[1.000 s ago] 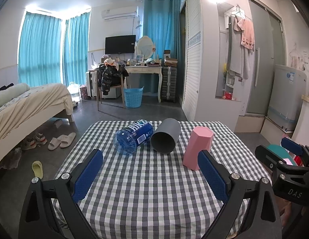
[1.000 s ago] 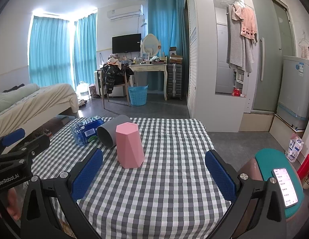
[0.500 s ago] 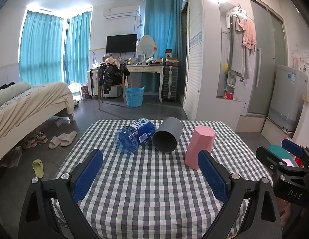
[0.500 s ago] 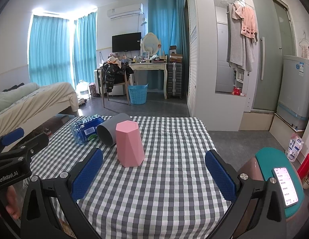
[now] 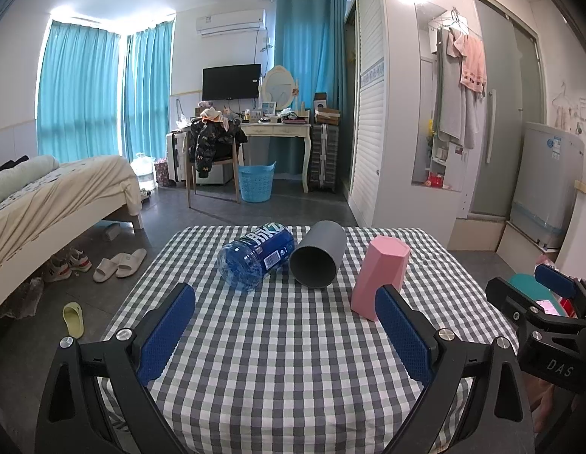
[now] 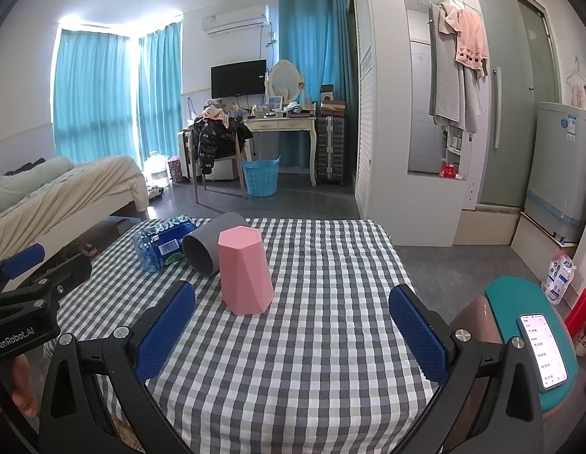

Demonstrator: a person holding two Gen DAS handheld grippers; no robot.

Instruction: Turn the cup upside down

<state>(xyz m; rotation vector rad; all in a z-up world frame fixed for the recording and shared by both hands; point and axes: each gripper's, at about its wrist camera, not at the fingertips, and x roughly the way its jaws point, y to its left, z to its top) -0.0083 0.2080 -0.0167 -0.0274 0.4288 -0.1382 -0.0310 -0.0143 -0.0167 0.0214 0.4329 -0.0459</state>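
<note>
In the left wrist view the left gripper (image 5: 285, 325) fills the lower part of the frame with its jaws spread wide, the blue pads (image 5: 166, 327) hovering over the checked tablecloth (image 5: 293, 359) and gripping nothing; nothing touches either pad. Above them, in the middle of the frame, a blue water bottle (image 5: 257, 259) lies on its side, and just to its right, touching or nearly touching it, a grey cup (image 5: 318, 259) also lies on its side with its open mouth turned toward the camera; its inside looks empty. Further right a pink faceted cup (image 5: 380, 274) stands with its wide end down on the cloth and its narrower closed end up, slightly apart from the grey cup, its lower right corner hidden behind the right pad. At the right edge of that frame the right gripper (image 5: 554, 325) shows from the side. In the right wrist view the left gripper (image 6: 28, 295) sits at the left edge, and the bottle (image 6: 160, 244), grey cup (image 6: 210, 242) and pink faceted cup (image 6: 245, 270) cluster in the centre left, the pink one nearest. The right gripper (image 6: 293, 329) is likewise opened wide over the cloth (image 6: 312, 359) at the bottom of the frame, empty and touching nothing. At lower right a phone (image 6: 542, 352) rests on a teal stool (image 6: 520, 302).
</note>
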